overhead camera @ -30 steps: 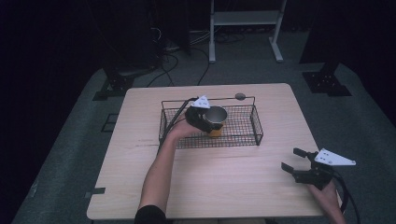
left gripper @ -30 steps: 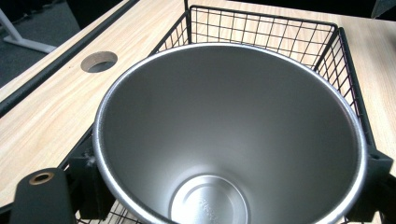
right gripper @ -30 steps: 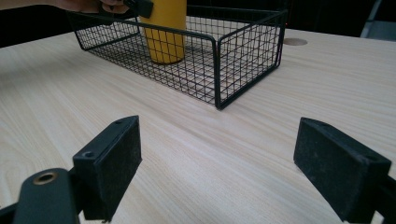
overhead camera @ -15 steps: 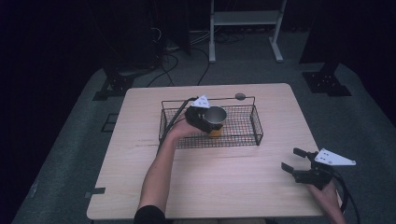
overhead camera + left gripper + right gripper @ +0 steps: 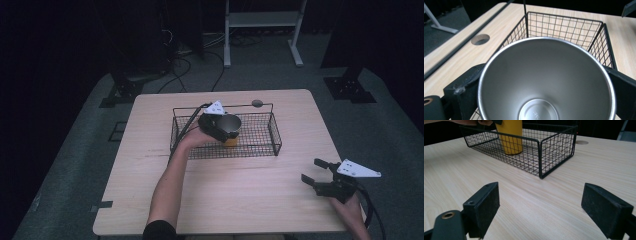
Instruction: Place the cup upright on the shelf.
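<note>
A yellow cup with a steel inside (image 5: 231, 125) stands upright in the left half of a black wire basket (image 5: 274, 131) at the table's back middle. My left gripper (image 5: 220, 128) is shut on it. The left gripper view looks down into the cup (image 5: 546, 80), with a black jaw pressed against each side. In the right gripper view the cup's (image 5: 511, 137) base seems to rest on the basket (image 5: 541, 152) floor. My right gripper (image 5: 311, 170) hovers open near the table's front right, with nothing between its pads (image 5: 486, 205).
A round hole (image 5: 257, 103) is cut into the wooden table (image 5: 150, 200) just behind the basket. The basket's right half holds nothing. A white stand (image 5: 260, 20) and cables lie on the floor beyond the table.
</note>
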`<state>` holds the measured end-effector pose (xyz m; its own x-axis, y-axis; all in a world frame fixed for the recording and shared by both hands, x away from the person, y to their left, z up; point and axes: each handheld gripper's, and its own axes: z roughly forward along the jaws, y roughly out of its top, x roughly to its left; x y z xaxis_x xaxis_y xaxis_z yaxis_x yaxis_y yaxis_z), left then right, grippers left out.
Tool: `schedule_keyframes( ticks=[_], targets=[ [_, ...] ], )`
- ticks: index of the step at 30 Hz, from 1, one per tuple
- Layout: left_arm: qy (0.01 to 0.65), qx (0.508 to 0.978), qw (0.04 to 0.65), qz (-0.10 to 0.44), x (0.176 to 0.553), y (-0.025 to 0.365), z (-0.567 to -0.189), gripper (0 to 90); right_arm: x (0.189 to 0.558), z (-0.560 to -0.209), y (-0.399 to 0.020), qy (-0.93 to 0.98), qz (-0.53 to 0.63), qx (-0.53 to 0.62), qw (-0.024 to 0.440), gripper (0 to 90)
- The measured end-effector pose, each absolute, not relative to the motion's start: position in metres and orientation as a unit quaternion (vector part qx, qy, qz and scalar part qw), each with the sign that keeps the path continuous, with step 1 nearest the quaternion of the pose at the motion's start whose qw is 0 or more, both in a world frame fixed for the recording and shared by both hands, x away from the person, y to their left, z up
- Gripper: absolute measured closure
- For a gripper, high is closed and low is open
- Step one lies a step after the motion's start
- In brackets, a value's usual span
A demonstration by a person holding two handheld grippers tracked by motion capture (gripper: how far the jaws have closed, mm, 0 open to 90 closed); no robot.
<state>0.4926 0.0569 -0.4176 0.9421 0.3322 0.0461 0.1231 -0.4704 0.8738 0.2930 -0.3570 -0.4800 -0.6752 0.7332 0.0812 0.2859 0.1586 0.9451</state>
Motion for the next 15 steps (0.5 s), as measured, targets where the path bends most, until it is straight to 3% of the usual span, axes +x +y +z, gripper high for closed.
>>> schedule_keyframes(
  ticks=[15],
  targets=[
    [0.131,0.842,0.51,0.116,0.491,0.056,-0.406,0.5,0.293,-0.48,-0.357,0.733,0.548,0.348,0.203,14.0]
  ],
)
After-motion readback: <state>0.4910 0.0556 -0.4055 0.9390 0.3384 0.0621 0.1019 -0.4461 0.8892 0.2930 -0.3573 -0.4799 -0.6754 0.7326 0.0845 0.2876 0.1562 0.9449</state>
